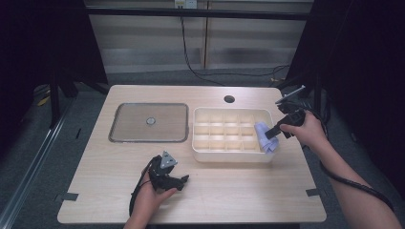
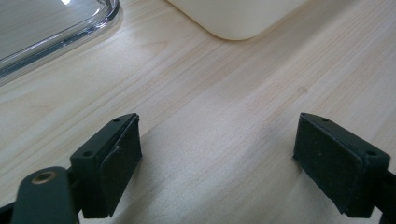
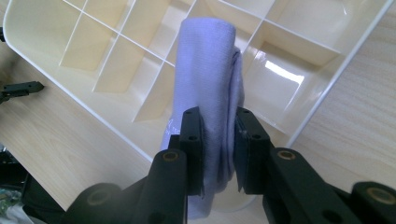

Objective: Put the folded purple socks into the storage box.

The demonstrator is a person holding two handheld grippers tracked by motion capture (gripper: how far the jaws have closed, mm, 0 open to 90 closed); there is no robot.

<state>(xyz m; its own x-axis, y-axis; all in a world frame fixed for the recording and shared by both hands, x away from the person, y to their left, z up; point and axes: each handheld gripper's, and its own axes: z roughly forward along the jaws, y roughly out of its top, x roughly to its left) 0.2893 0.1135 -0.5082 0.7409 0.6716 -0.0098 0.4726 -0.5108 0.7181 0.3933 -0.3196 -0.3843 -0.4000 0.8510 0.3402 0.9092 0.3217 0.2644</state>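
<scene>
Item: rolled pale-lilac cloth (image 3: 205, 88), clamped between right gripper (image 3: 219, 149) pads, hanging over cream plastic compartment tray (image 3: 74, 32) beyond, seemingly for stowing. Left gripper (image 2: 215, 158): jaws spread, empty, resting above bare wooden table (image 2: 210, 93).

lavender cloth (image 3: 205, 84), cream divided tray (image 1: 203, 143), pale wood-grain table (image 1: 229, 191), black jaws.
</scene>
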